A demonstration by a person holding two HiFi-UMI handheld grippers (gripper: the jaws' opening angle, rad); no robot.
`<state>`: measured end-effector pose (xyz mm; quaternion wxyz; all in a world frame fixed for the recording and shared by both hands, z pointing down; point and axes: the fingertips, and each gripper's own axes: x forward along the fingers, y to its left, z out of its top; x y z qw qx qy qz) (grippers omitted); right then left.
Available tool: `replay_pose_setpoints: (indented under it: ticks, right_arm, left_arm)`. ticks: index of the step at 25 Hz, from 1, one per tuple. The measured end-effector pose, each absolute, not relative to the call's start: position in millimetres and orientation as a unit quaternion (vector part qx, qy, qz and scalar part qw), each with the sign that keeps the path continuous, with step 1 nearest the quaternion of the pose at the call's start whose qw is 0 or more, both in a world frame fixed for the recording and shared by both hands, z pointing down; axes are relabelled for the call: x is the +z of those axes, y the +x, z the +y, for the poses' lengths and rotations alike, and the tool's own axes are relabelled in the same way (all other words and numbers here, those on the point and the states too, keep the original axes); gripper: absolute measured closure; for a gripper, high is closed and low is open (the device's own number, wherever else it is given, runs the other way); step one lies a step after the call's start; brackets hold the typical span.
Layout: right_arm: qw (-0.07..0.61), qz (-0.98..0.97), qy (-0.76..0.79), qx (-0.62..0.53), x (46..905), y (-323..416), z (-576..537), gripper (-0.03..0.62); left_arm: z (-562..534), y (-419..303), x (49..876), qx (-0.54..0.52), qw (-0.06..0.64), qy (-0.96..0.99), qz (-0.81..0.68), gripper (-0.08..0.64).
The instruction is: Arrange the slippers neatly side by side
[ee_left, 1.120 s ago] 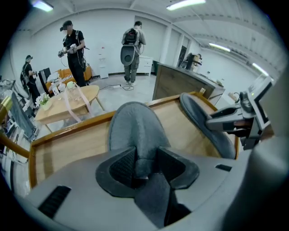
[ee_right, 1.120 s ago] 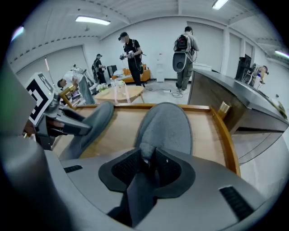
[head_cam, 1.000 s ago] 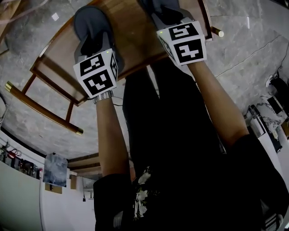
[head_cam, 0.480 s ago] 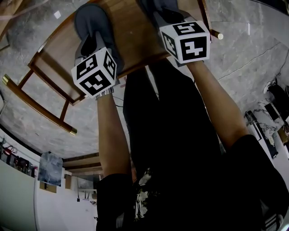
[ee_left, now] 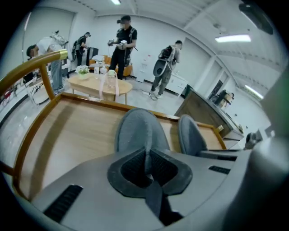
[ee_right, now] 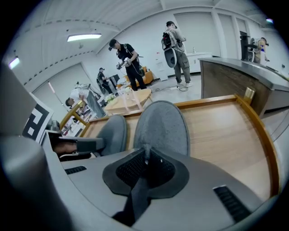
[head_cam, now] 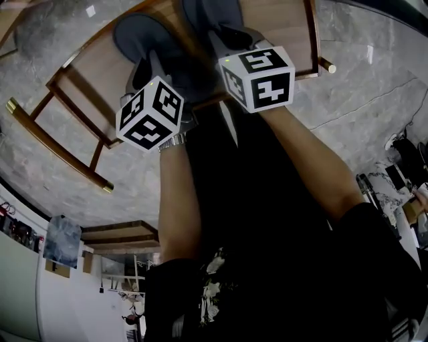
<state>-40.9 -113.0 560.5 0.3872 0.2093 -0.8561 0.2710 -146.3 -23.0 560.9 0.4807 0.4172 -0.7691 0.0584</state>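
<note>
Two grey slippers lie toes-away on a wooden table point(ee_left: 72, 135). The left slipper point(ee_left: 137, 131) has its heel rim pinched between the pads of my left gripper point(ee_left: 146, 159), whose jaws are closing on the fabric. My right gripper point(ee_right: 145, 158) is likewise closing, with the heel rim of the right slipper point(ee_right: 162, 124) squeezed between its pads. The right slipper point(ee_left: 190, 135) lies just right of the left one. In the head view the left slipper point(head_cam: 137, 37) and right slipper point(head_cam: 207, 17) lie close together, their heels hidden under the marker cubes.
The table has a raised wooden rim point(ee_right: 255, 128) and rail legs point(head_cam: 57, 143), and stands on a marble floor point(head_cam: 374, 73). Several people stand across the room near a round table point(ee_left: 97, 85). A dark counter point(ee_right: 235, 74) runs along the right.
The two slippers now lie closer together. My right gripper has shifted left and my left gripper slightly right, so the gap between the marker cubes has narrowed.
</note>
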Motion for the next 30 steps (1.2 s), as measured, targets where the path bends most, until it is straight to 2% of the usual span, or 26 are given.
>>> replay_pose_setpoints:
  ticks: [4,17,24,30]
  right_arm:
    - [0.397,-0.861,0.188,0.255,563.0,-47.2,-101.5,0.569]
    - [0.378,-0.865,0.224,0.245,566.0,-32.4,-108.7,0.565]
    - [0.358,-0.876,0.213,0.243,562.8,-37.7,-107.5,0.539]
    - [0.306,-0.892,0.213,0.255,539.5,-41.3,-112.7,0.516]
  left_arm:
    - [-31.7,-135.3,561.2,0.117,0.462,0.468,-0.744,0.543]
    - [-50.8,-117.6,567.7,0.118,0.461,0.502,-0.722,0.54]
    - [-53.9,-113.1,565.8,0.106,0.464,0.515,-0.713,0.476]
    - [-51.7,-111.3,559.3,0.125,0.452,0.527,-0.709,0.435]
